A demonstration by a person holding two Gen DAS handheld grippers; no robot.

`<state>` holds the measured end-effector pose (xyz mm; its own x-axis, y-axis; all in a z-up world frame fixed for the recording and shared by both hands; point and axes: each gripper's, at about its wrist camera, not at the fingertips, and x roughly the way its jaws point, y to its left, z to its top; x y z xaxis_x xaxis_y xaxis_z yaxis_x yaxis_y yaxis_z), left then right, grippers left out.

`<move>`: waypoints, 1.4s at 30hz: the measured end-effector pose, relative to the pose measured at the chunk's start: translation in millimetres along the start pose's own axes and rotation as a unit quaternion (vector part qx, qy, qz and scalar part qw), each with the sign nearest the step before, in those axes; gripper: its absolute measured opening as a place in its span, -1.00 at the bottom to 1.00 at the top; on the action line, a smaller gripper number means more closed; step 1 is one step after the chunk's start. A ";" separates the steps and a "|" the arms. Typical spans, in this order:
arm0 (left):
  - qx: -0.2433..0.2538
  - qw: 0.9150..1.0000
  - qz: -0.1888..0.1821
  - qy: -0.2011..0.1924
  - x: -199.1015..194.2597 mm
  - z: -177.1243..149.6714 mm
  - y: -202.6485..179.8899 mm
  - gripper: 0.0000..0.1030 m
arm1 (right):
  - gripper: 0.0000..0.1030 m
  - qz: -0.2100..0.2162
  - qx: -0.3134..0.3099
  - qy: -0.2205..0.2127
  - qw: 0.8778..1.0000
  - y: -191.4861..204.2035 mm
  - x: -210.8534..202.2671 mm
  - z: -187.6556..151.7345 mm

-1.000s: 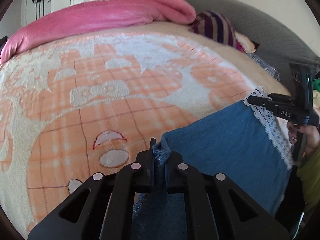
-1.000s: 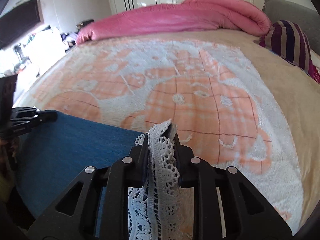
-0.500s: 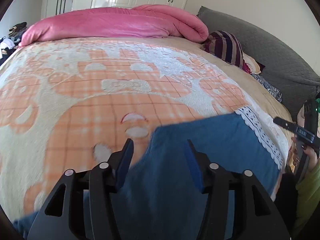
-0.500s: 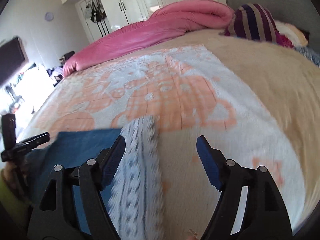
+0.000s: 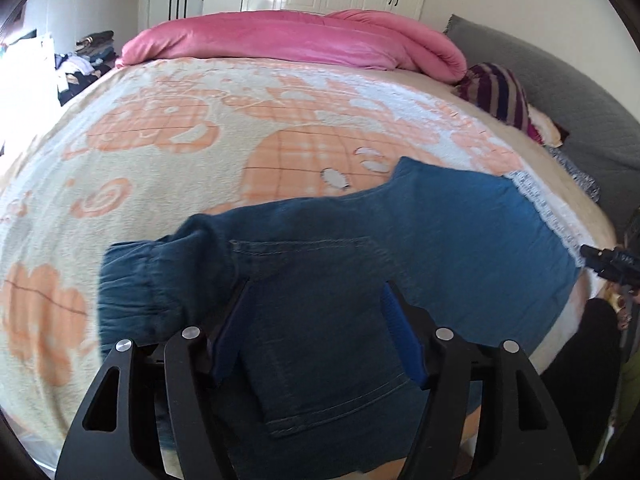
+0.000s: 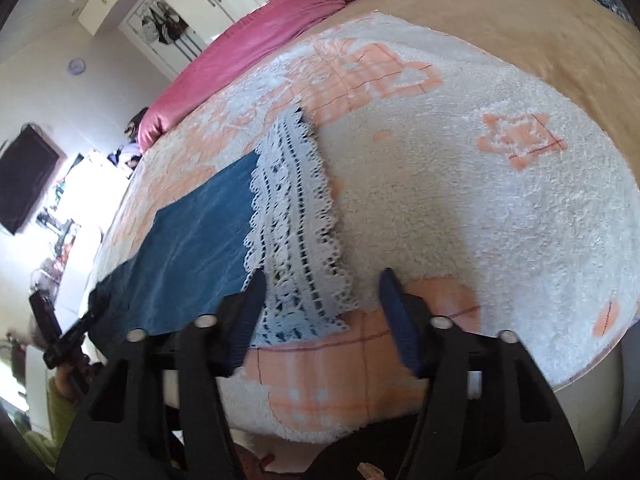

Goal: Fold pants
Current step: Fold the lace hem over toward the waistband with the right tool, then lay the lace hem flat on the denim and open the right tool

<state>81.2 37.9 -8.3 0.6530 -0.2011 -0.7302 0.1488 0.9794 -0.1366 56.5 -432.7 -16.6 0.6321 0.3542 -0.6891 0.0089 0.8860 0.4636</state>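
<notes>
Pants [image 5: 400, 248] flat on bed blanket [image 5: 160, 168], lace hem [image 6: 296, 216] rightward. Left gripper [image 5: 316, 332] fingers apart, opening, over waist, empty. Right gripper [image 6: 320, 308] fingers apart, closing, over lace, unclamped.

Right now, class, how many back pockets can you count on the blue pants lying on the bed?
1: a stitched pocket on the pants, seen between the left gripper's fingers. A second may be hidden by the fold.
</notes>
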 end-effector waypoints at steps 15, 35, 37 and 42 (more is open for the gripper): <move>-0.027 1.000 -0.003 -0.010 -2.4 -2.6 22.7 0.19 | -0.58 -0.056 -0.078 0.040 0.995 31.6 20.2 -12.5; -0.043 0.998 -0.035 -0.014 -26.8 -6.6 18.3 0.36 | 0.23 -0.162 -0.146 -0.015 0.976 44.5 -34.8 -21.5; -0.032 0.998 -0.038 -0.027 -37.5 -4.8 7.9 0.47 | 0.35 -0.139 -0.161 -0.049 0.976 59.3 -43.5 -20.7; -0.002 0.998 -0.057 -0.027 -31.2 8.6 -22.4 0.59 | 0.48 -0.072 -0.240 -0.047 0.967 115.2 -12.2 -22.8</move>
<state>63.9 22.0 23.3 0.6706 -0.3125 -0.6728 0.2213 0.9499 -0.2207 32.2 -328.2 32.5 0.7197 0.2081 -0.6624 -0.2447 0.9688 0.0385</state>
